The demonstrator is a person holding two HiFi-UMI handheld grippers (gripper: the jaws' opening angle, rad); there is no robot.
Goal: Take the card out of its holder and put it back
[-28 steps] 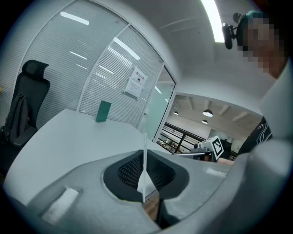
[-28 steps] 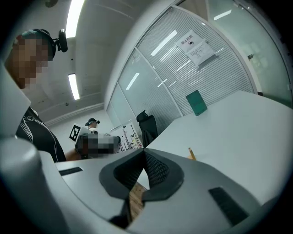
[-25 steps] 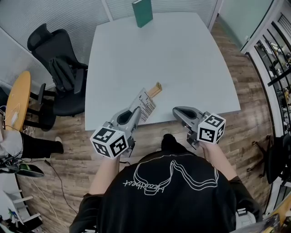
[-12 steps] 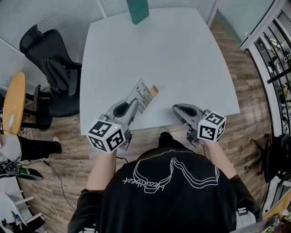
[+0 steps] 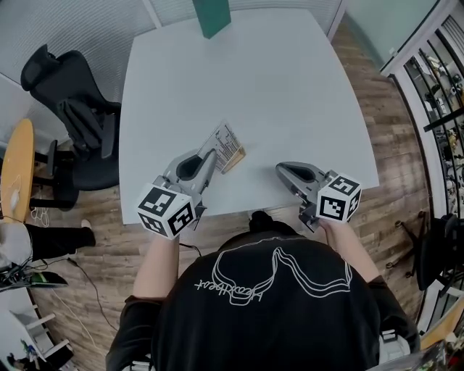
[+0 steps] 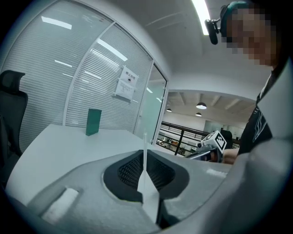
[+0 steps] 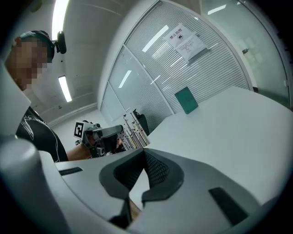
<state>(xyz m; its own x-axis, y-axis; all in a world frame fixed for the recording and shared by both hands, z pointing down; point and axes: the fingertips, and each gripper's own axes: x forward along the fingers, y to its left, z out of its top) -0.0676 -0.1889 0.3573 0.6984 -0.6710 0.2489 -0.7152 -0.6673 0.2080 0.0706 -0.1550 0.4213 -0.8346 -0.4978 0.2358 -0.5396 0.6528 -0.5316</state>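
A white card with printed lines is pinched at its near end by my left gripper, which is shut on it just above the white table. In the left gripper view the card stands edge-on between the pads. A brown tip of the wooden holder peeks out at the card's right edge; I cannot tell whether the card sits in its slot. My right gripper rests shut and empty at the table's front right. From the right gripper view the card and left gripper show to the left.
A green book stands upright at the table's far edge, also seen as the green book in the left gripper view. A black office chair stands left of the table. The table's front edge runs just under both grippers.
My left gripper has carried the card forward over the wooden holder, so less of the holder shows than before. The right gripper has stayed in place.
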